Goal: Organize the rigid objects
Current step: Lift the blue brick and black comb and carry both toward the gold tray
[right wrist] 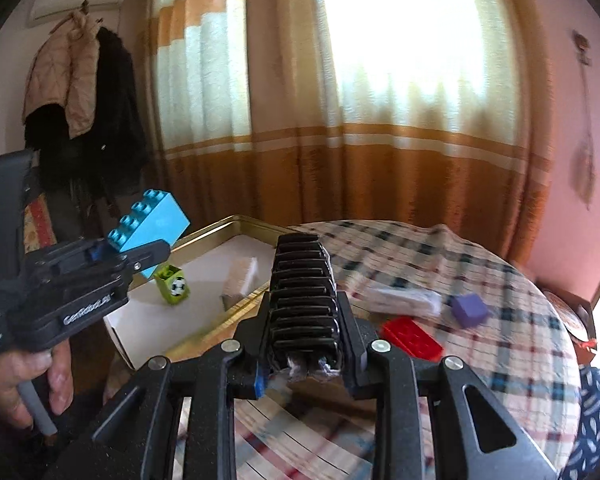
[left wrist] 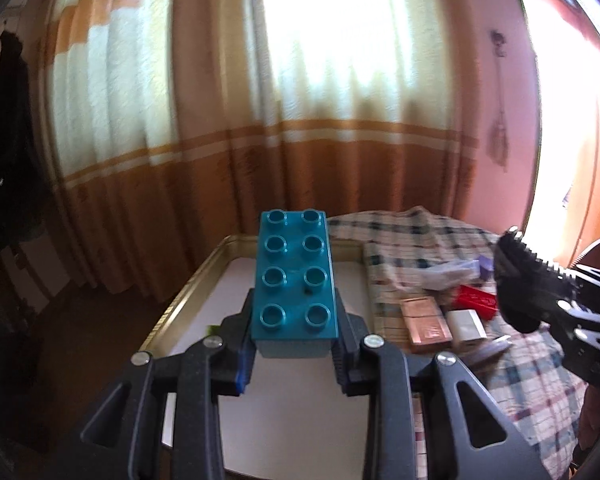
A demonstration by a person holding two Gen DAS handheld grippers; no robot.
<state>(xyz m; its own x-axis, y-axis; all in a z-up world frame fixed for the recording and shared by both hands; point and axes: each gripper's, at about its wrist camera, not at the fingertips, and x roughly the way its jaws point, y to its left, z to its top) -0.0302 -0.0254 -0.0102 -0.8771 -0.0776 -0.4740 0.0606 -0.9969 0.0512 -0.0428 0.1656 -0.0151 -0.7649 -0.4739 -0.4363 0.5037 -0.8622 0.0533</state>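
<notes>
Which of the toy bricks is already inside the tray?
The small lime-green brick with the football print; it stands on the tray floor. The teal brick is held in the left gripper, and the red brick lies on the tablecloth.

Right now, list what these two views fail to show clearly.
- Tray floor, left wrist view: the teal brick in the left claw covers its middle.
- Black ridged object, right wrist view: what it is stays unclear; right claw hides its base.
- Pale box in tray: blurred.
- Small packets on the checked cloth: labels unreadable.
</notes>
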